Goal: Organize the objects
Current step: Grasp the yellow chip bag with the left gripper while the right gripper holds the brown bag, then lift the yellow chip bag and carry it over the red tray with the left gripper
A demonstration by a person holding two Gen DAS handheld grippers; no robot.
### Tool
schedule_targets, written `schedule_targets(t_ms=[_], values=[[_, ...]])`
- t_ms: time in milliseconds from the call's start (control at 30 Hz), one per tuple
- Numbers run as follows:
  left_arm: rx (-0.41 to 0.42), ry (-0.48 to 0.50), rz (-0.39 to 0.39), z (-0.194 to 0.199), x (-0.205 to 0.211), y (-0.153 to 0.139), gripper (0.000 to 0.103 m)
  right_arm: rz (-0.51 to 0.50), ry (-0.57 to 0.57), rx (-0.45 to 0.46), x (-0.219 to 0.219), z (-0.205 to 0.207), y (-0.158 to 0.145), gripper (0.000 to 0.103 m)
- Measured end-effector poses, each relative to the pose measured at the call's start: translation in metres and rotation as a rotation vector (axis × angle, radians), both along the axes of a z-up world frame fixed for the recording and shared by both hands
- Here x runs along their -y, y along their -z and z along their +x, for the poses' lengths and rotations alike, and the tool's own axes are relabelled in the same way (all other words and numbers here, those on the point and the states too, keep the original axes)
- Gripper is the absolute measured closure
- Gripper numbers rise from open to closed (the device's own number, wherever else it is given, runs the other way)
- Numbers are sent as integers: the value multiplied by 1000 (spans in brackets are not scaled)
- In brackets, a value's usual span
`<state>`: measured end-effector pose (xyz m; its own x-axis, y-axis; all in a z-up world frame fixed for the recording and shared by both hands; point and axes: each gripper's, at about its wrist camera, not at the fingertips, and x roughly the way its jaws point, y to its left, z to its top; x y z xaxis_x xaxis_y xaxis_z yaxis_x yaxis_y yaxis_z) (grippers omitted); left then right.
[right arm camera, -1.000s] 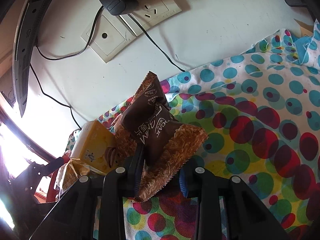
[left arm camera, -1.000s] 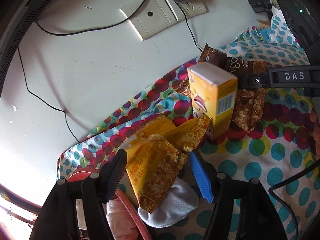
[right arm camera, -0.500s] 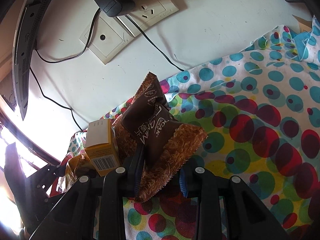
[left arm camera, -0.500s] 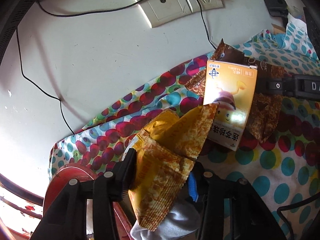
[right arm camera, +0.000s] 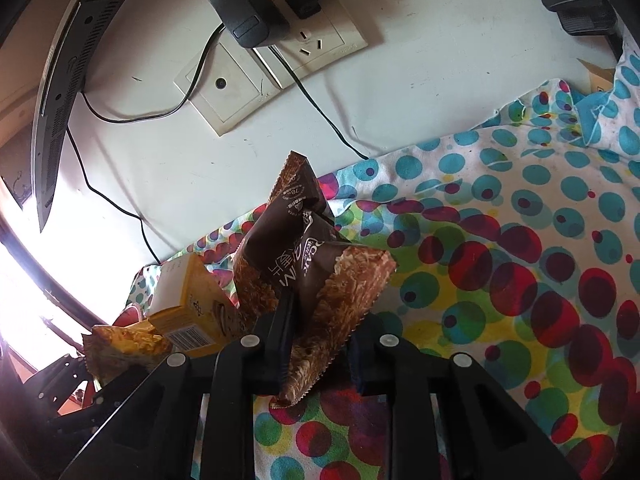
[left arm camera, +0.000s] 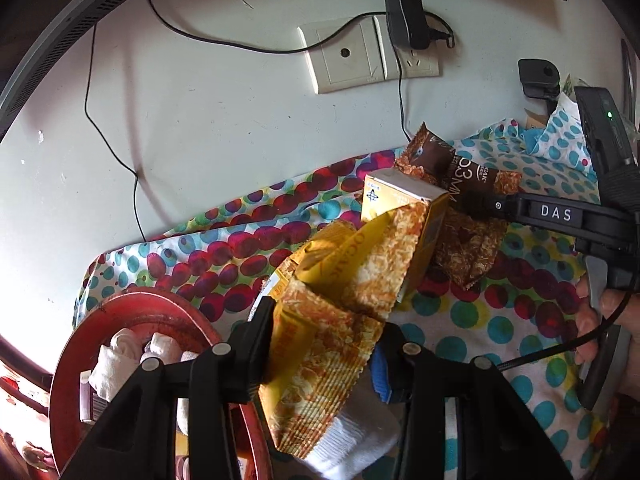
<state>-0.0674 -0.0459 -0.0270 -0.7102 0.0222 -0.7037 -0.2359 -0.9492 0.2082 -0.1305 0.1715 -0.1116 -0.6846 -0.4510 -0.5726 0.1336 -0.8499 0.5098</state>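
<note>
The yellow snack packet (left arm camera: 340, 320) sits clamped between the fingers of the left claw (left arm camera: 324, 344), its crinkled upper end fanning out ahead of the fingertips and its lower end hanging back below them over a white sock (left arm camera: 352, 440). Just beyond that packet, ahead of the left claw and a little to its right, a yellow carton (left arm camera: 404, 208) stands on the spotted cloth (left arm camera: 500, 320); the packet's top edge overlaps its front. To the left of the left claw and below it lies a red basket (left arm camera: 132, 308) with rolled white socks (left arm camera: 120, 356) inside.

The brown snack packet (right arm camera: 316, 268) is pinched in the right claw (right arm camera: 320, 344), rising upright ahead of its fingers, its serrated bottom corner hanging down between them. Left of the right claw the carton (right arm camera: 188, 304) appears again, close beside the brown packet; whether they touch is unclear. In the left wrist view the right claw (left arm camera: 472, 204) reaches in from the right, gripping that brown packet (left arm camera: 464, 200) behind the carton. A wall socket (right arm camera: 316, 44) with a black adapter (right arm camera: 244, 8) sits above, on the white wall.
</note>
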Motion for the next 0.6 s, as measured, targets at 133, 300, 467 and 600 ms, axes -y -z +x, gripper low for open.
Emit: schedule_targets(t_ms=[133,300,467,600], values=[[-8,-9,33,14,7,-8,60,63,33,-26,-3,13,-7,82],[-21,-18,81,33,15,-19,60,133,83,-49,-10,31,-14,82],[-20,-20,141,50,24,-27,60,183,121,-54,-18,47,-18,82],[-27,-22,190,61,30,-35,61,236,149,-72,-19,57,-23,82]])
